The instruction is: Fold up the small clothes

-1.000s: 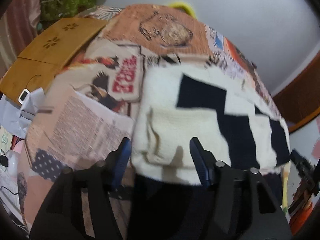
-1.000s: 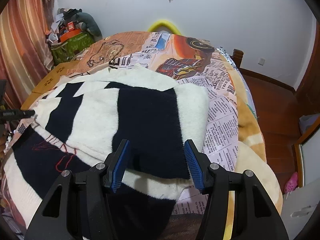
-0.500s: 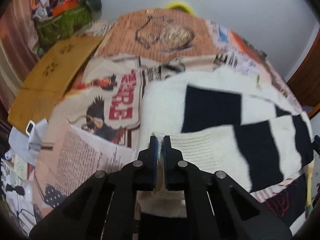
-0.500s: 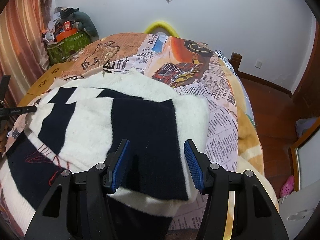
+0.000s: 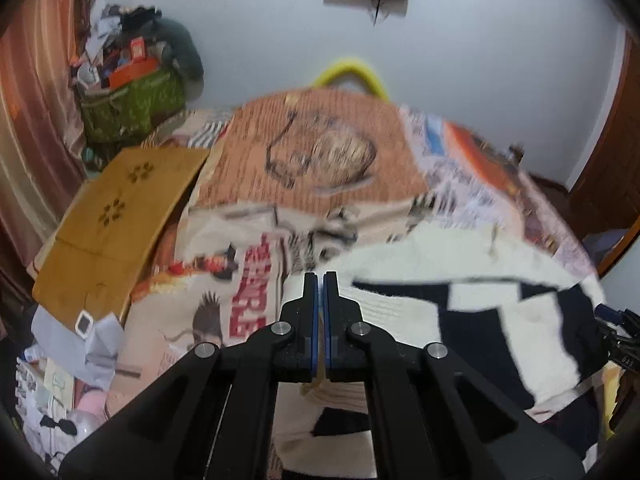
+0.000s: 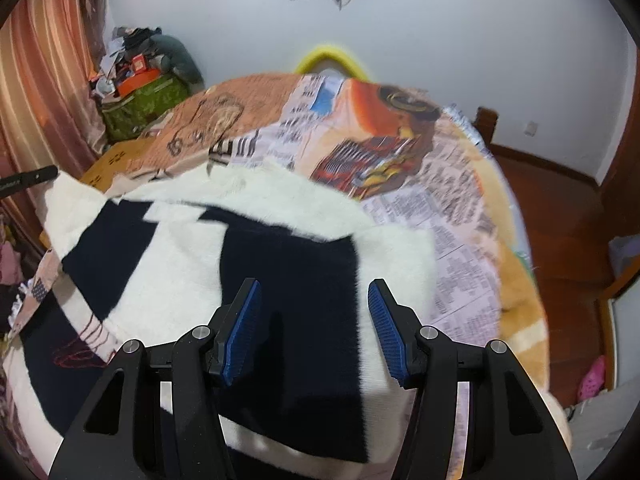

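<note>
I see the bed [image 6: 472,200] filling most of both views, covered by a blanket [image 5: 320,168] printed with newspaper text and cartoon figures. Spread across the near part of it lies the cream and navy block-pattern sweater [image 6: 192,264], fluffy, with one panel folded over on top so a navy square sits under my right tool. A thin red line drawing shows on the navy part at the lower left of the right wrist view.

Beside the bed, at the left, a wooden board [image 5: 116,220] with flower-shaped cut-outs rests against the blanket's edge, and behind it a green bag [image 5: 132,100] heaped with clutter stands in the corner by the striped curtain [image 6: 44,80]. A yellow curved thing [image 6: 328,56] peeks over the far end of the bed.

My left gripper [image 5: 321,280] has its jaws pressed together on the ribbed cream edge of the sweater, which hangs below them; the left view is blurred, so I think it is the hem or a cuff. My right gripper [image 6: 314,292] hovers over the navy square with its jaws apart, the pads [image 6: 244,328] clear of the knit.
</note>
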Available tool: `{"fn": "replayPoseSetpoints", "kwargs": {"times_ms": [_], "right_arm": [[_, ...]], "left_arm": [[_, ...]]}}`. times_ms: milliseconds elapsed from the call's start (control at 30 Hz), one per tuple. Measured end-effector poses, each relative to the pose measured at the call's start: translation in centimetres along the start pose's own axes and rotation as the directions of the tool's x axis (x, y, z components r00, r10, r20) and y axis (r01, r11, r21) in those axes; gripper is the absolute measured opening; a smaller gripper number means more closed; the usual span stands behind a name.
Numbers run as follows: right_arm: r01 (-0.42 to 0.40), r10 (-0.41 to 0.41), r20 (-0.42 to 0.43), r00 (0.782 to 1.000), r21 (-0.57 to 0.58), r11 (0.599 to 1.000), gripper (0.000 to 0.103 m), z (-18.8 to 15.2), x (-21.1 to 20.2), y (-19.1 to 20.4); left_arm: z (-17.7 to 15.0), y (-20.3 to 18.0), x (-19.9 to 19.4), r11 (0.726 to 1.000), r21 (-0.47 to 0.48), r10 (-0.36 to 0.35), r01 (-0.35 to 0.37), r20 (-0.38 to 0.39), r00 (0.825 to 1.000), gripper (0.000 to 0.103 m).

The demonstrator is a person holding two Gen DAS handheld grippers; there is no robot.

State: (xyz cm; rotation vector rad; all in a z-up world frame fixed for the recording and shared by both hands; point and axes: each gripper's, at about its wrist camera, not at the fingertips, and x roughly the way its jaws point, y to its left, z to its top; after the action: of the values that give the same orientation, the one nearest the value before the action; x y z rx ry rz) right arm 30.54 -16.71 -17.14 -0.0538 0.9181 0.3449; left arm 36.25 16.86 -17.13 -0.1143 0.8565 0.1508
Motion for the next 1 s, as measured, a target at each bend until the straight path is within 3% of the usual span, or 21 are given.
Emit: {"fn": "replayPoseSetpoints", "kwargs": {"times_ms": [100, 200, 300, 433, 533, 633, 733, 800, 967, 1000], "right_arm": [[0.017, -0.017, -0.026, 1.0, -0.007, 1.0, 0.051, -0.5, 1.1, -0.3], [0.021, -0.021, -0.018, 1.0, -0.011, 1.0, 0.051, -0.9, 1.0, -0.4], [0.029, -0.029, -0.023, 0.999, -0.024, 0.999, 0.052, -1.0, 0.6, -0.2], [0.043, -0.043, -0.027, 0.999, -0.024, 0.999, 0.052, -1.7, -1.0, 0.0], [0.061, -0.062, -0.025, 0.998, -0.028, 0.998, 0.054, -2.7, -2.5, -0.1], [0.074, -0.075, -0.026, 0.997, -0.021, 0.997, 0.057, -3.5, -4.2, -0.3], [0.065, -0.065, -0.015, 0.998, 0.001, 0.998, 0.066, -4.6, -6.4, -0.4], [0.06, -0.06, -0.009, 0.998, -0.002, 0.998, 0.066, -5.3, -7.9, -0.3], [0.029, -0.029, -0.008, 1.0, 0.008, 1.0, 0.074, -7.5, -10.1, 0.6], [0.021, -0.021, -0.014, 1.0, 0.01, 1.0, 0.075, -8.1, -10.3, 0.7]], "left_arm": [[-2.0, 0.5, 2.6, 0.999, 0.013, 0.039, -0.038, -0.09, 0.995, 0.001], [-4.3, 1.6, 5.3, 0.995, 0.015, 0.1, -0.099, -0.178, 0.979, 0.001], [-6.4, 3.3, 7.0, 0.993, -0.015, 0.112, -0.12, -0.263, 0.958, 0.001], [-7.1, 4.8, 4.9, 0.995, -0.065, 0.055, -0.073, -0.251, 0.966, 0.001], [-7.1, 4.7, 2.2, 0.996, -0.034, 0.071, -0.081, -0.215, 0.974, 0.004], [-7.0, 4.7, -0.5, 0.997, -0.016, 0.066, -0.07, -0.181, 0.981, 0.015], [-7.1, 4.4, -3.3, 0.998, -0.012, 0.052, -0.054, -0.138, 0.989, 0.038], [-7.5, 4.2, -5.1, 0.999, -0.009, 0.042, -0.043, -0.112, 0.993, 0.054], [-9.0, 3.2, -7.9, 1.0, 0.013, 0.028, -0.027, -0.092, 0.995, 0.085], [-9.4, 3.1, -8.2, 0.999, 0.015, 0.029, -0.028, -0.095, 0.995, 0.087]]}}
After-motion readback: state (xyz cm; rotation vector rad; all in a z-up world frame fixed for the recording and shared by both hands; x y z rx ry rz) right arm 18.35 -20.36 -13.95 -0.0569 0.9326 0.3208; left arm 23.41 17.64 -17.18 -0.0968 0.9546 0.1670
